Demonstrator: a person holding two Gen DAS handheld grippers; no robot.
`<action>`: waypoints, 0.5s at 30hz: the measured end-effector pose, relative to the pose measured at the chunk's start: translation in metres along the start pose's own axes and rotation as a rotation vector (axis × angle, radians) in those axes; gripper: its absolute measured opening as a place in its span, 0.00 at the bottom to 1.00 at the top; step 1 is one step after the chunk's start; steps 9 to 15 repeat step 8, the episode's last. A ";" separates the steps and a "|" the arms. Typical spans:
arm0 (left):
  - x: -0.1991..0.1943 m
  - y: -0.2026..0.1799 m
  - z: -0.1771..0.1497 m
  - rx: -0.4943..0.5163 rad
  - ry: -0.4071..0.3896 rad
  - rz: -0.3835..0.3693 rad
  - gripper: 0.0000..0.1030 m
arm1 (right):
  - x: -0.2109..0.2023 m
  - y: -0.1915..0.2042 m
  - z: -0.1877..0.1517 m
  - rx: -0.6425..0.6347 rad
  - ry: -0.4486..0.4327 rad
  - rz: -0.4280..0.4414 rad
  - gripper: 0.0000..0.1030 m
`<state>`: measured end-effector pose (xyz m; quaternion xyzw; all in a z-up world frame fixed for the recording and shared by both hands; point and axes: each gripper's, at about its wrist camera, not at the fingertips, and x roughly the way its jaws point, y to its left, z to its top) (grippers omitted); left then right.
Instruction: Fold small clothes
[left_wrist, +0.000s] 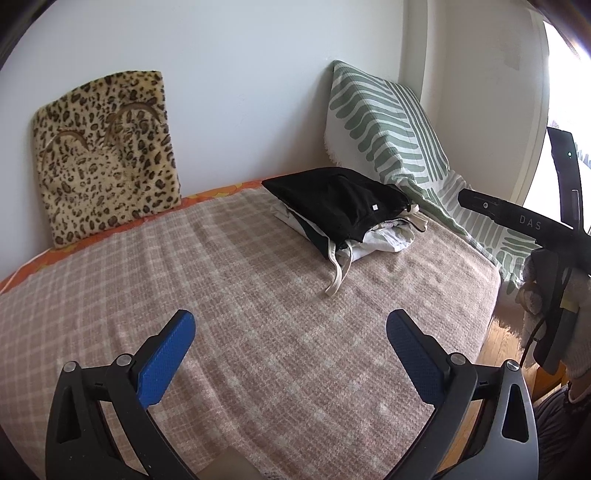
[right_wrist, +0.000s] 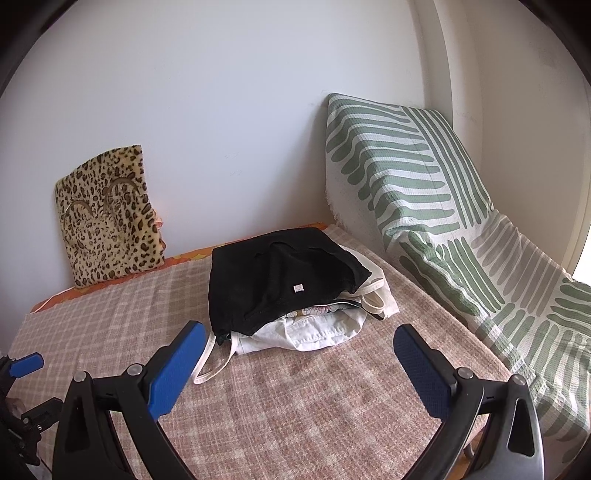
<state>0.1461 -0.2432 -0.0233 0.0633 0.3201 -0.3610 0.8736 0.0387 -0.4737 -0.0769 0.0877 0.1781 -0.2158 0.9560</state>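
Leopard-print plush cushion (left_wrist: 107, 155) propped on wall, far left. Left gripper (left_wrist: 290, 345) and right gripper (right_wrist: 299, 360): blue pads spread wide, nothing held. Pile of folded small clothes (right_wrist: 284, 284), black garment on top of white ones, on pink checked blanket (left_wrist: 221, 295), near green-striped white cushion (right_wrist: 402, 162). Only right wrist view shows floral layer under black.

Ahead of my left gripper (left_wrist: 291, 350), jaws wide apart, the checked blanket (left_wrist: 184, 280) lies bare up to the leopard cushion (left_wrist: 107, 155) against the wall. My right gripper (right_wrist: 299, 363) faces the pile of clothes (right_wrist: 284, 284) just ahead, its pale strap (right_wrist: 207, 365) trailing near my left finger. The striped cushion (right_wrist: 424, 192) walls off the right side.
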 end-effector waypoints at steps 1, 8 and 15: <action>0.000 0.000 0.000 0.001 0.000 0.001 1.00 | 0.000 0.000 0.000 0.001 0.001 0.002 1.00; 0.001 -0.001 -0.001 -0.004 0.005 0.003 1.00 | 0.000 0.000 0.000 0.002 0.001 0.003 1.00; 0.001 -0.001 -0.001 -0.004 0.005 0.003 1.00 | 0.000 0.000 0.000 0.002 0.001 0.003 1.00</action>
